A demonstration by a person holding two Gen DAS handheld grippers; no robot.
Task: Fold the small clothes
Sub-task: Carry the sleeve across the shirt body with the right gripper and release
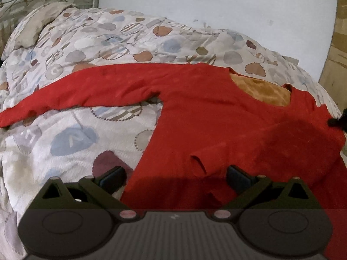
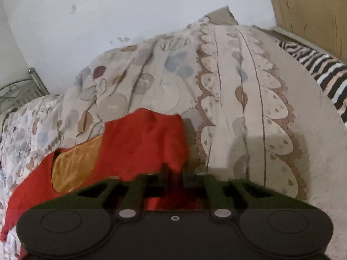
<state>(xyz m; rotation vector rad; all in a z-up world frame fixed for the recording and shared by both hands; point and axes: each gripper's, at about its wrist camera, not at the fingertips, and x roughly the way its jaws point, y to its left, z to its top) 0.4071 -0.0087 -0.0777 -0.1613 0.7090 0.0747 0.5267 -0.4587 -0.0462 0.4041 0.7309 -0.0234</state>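
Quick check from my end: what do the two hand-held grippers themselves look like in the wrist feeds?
Both match. The left hand-held gripper has a black body with a ribbed centre panel, a round raised disc on each side, angled linkage arms with triangular cut-outs, pale pivot pins and dark blocky finger pads. The right hand-held gripper shows the same black build, blurred. No cables, sleeves or hands are visible.

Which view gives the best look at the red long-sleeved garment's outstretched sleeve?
The left wrist view: the red long-sleeved garment lies spread over the patterned quilt, one sleeve stretched fully leftward. The right wrist view shows only its shoulder and neckline, with the orange lining; that sleeve is out of frame.
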